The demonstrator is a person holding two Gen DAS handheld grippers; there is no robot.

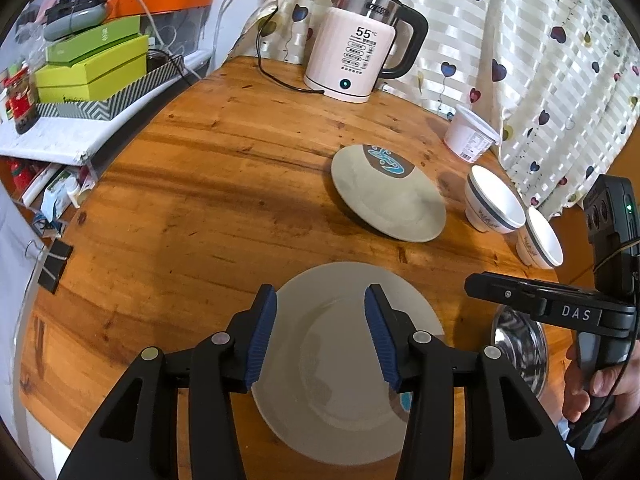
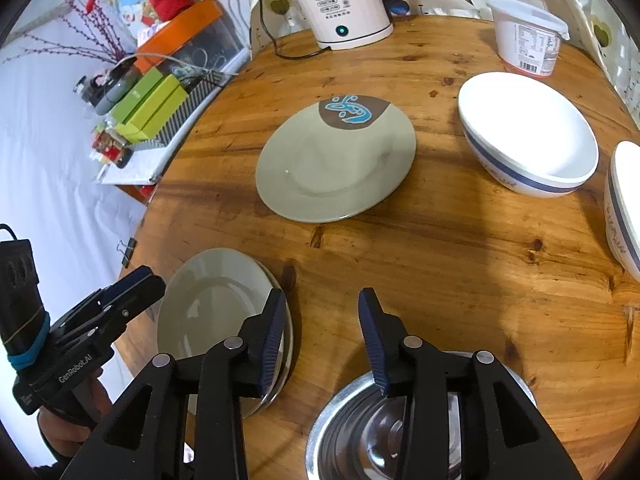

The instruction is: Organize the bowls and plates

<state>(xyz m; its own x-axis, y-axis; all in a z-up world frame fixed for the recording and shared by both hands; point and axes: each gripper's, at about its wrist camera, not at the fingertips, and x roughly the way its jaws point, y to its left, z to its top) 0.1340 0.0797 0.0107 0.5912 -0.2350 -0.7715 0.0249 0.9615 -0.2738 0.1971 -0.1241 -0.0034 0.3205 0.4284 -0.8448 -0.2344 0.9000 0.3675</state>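
Observation:
A grey plate [image 1: 340, 360] lies at the near edge of the round wooden table [image 1: 224, 168]; my left gripper [image 1: 320, 312] hovers open above it, empty. In the right wrist view the same plate [image 2: 212, 308] appears to rest on another dish. A second grey plate with a blue-and-brown mark [image 1: 388, 194] [image 2: 336, 162] lies mid-table. Two white bowls with blue bands [image 1: 494, 200] [image 1: 540, 240] stand at the right; they also show in the right wrist view [image 2: 528, 136] [image 2: 626, 204]. My right gripper [image 2: 322, 320] is open and empty above a steel bowl [image 2: 380, 432] [image 1: 520, 344].
A white electric kettle [image 1: 360, 40] with its cord stands at the table's far edge. A white lidded tub [image 1: 472, 132] sits by the curtain [image 1: 520, 40]. Green boxes [image 1: 92, 68] and clutter fill a shelf to the left. A binder clip [image 1: 56, 264] hangs at the table's left edge.

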